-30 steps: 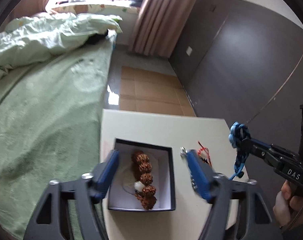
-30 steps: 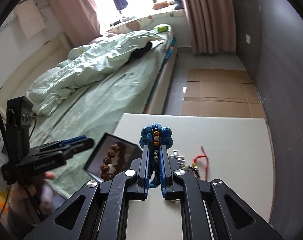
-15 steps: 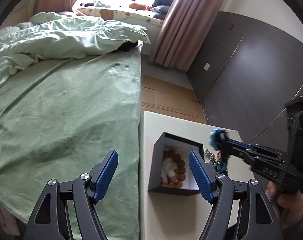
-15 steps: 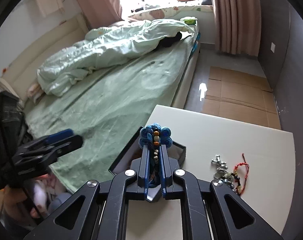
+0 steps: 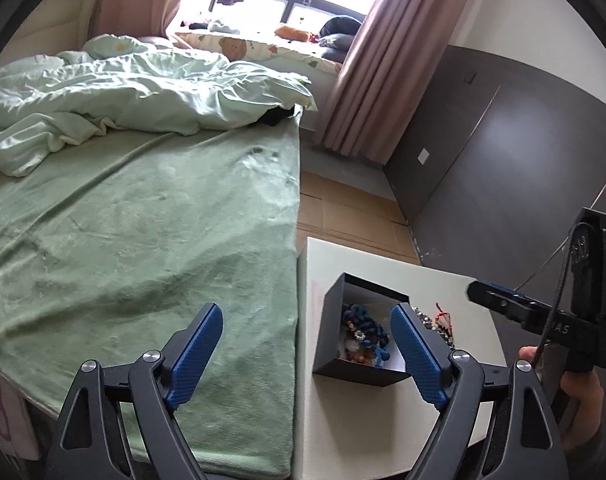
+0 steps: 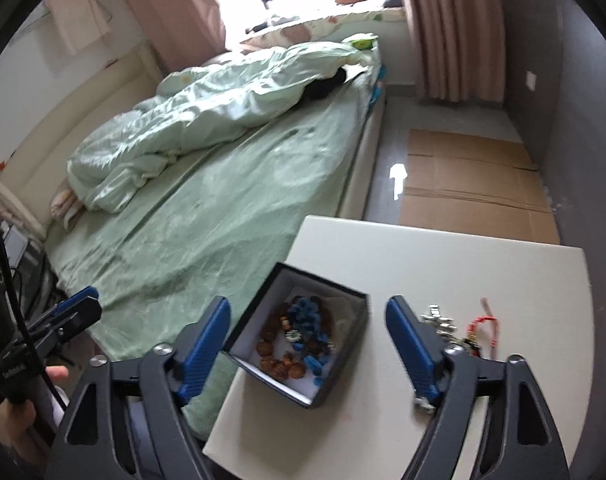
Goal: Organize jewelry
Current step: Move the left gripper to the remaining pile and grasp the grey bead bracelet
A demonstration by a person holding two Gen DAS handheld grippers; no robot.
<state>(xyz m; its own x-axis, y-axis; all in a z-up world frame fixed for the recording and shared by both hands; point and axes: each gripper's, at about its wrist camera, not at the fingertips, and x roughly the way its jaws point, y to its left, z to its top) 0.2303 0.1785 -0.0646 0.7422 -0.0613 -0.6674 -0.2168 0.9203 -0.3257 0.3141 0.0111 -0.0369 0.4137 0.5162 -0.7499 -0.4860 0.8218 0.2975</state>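
Two bracelets [image 6: 303, 334] in box [image 6: 345, 384], right tool [image 6: 307, 346] just opening

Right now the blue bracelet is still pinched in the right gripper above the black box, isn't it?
Not quite. The right gripper is open with nothing in it, having just opened. The blue bracelet lies inside the black box with the brown beads, as the right wrist view shows.

A home bedroom is shown: a bed [image 5: 143, 220] with a rumpled green duvet [image 5: 135, 96] is seen at ten o'clock, pink curtains [image 5: 367, 80] at one o'clock.
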